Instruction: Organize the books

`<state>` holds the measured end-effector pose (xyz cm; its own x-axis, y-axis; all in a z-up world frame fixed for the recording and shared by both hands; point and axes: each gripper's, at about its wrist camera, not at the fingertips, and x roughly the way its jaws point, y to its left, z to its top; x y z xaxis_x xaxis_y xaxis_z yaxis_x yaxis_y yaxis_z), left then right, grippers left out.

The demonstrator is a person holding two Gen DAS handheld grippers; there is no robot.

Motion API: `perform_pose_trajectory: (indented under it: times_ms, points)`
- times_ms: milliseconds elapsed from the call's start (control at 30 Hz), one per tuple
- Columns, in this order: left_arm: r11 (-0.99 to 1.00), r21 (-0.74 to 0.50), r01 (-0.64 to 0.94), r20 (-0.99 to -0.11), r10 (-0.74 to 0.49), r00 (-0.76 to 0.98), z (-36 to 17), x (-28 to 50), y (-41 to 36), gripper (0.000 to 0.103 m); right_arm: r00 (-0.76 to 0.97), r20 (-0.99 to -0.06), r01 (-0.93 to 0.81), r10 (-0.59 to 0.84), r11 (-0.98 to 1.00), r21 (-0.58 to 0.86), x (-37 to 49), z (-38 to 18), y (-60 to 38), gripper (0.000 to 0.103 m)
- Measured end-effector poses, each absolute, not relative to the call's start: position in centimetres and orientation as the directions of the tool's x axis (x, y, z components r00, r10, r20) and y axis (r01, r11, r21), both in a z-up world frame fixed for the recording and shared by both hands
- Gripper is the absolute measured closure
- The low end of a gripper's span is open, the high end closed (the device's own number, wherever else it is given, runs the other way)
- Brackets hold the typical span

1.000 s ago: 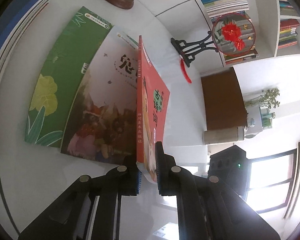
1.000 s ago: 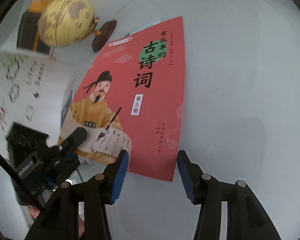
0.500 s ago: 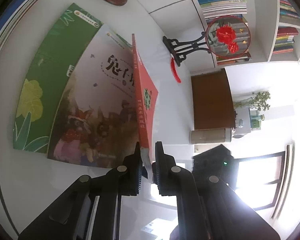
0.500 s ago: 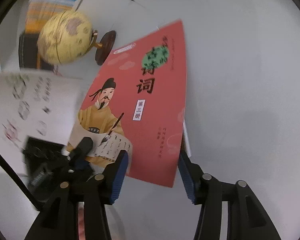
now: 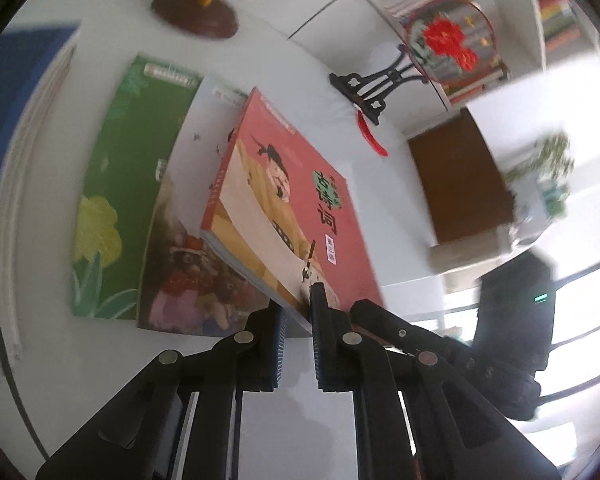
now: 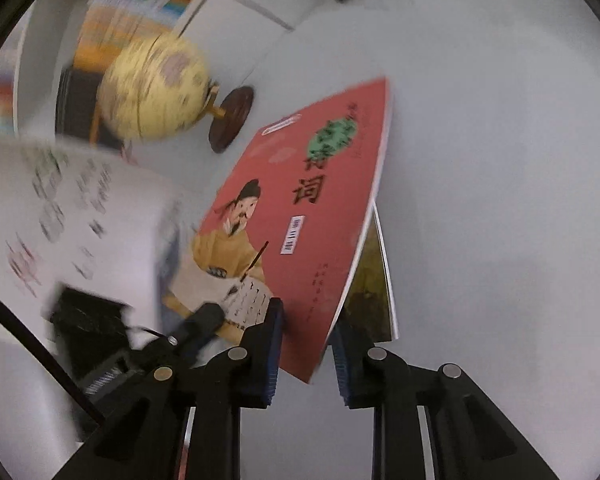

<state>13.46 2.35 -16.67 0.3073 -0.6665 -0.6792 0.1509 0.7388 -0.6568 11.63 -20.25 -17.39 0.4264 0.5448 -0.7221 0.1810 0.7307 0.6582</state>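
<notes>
Red book tilted flatter since earlier frame; left gripper pinched near corner, right gripper just closed on adjacent corner, long axis running away ahead.

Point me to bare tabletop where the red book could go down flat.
Bare table lies right of the red book, in the right wrist view. Left is crowded: green book, picture book, globe behind. Some room before the fan stand.

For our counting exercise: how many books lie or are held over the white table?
3: red book held up in both claws, picture book beneath it, green book alongside. Others may be hidden.
</notes>
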Motion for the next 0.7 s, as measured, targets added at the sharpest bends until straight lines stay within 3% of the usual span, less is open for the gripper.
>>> perform_pose_trajectory:
  times_ms: [167,700]
  points:
    - [0.742,-0.644,0.185,-0.671,-0.664,0.330,-15.5,11.7,2.8,0.094,0.422,-0.826,-0.049,0.375,0.919,0.392,10.4,-14.2,-16.7,0.081]
    - [0.810,-0.565,0.158,-0.675,-0.564,0.476,-10.9,4.3,5.0,0.092,0.443,-0.807,-0.368,0.391,0.900,0.233,5.5,-9.9,-12.7,0.081]
